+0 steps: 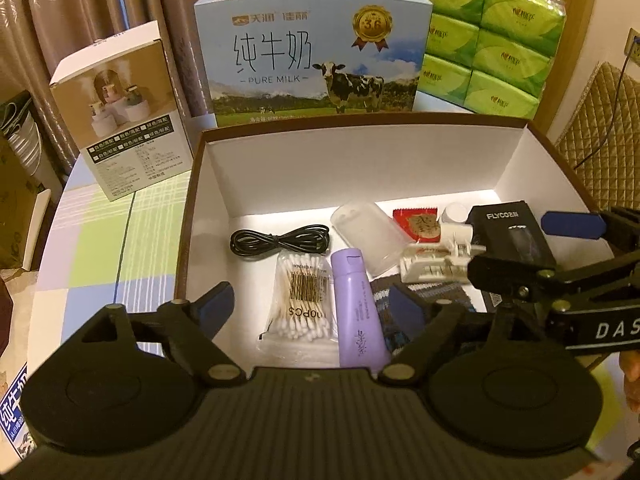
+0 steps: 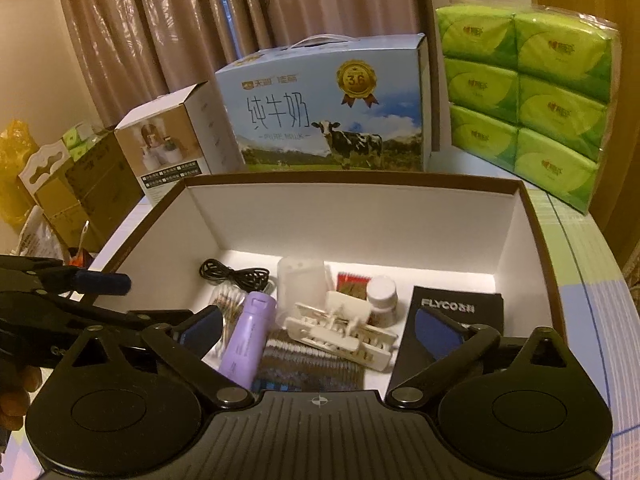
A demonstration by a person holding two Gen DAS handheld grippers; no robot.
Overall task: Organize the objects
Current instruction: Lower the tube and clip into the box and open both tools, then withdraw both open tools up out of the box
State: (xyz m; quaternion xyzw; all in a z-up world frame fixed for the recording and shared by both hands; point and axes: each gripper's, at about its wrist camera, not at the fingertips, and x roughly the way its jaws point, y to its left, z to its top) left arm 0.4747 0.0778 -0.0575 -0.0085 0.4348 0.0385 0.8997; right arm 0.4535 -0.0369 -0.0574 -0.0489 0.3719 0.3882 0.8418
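An open box with a brown rim [image 1: 360, 122] and white inside [image 2: 352, 216] holds a black cable [image 1: 280, 240], a bag of cotton swabs [image 1: 304, 300], a purple tube [image 1: 358, 308], a clear plastic case [image 1: 368, 236], a red packet [image 1: 418, 224], a small white bottle [image 2: 382, 294], a white hair clip [image 2: 340, 330], patterned cloth [image 2: 312, 364] and a black FLYCO box [image 1: 508, 236]. My left gripper [image 1: 312, 304] hovers open above the swabs and tube, touching neither. My right gripper [image 2: 318, 330] stands wide open over the hair clip, gripping nothing.
Behind the box stand a blue milk carton [image 1: 312, 56], stacked green tissue packs [image 1: 488, 40] and a small humidifier box [image 1: 128, 120]. The round table wears a checked cloth [image 1: 100, 248]. A quilted chair back [image 1: 608, 136] is at the right; cardboard boxes [image 2: 80, 188] sit left.
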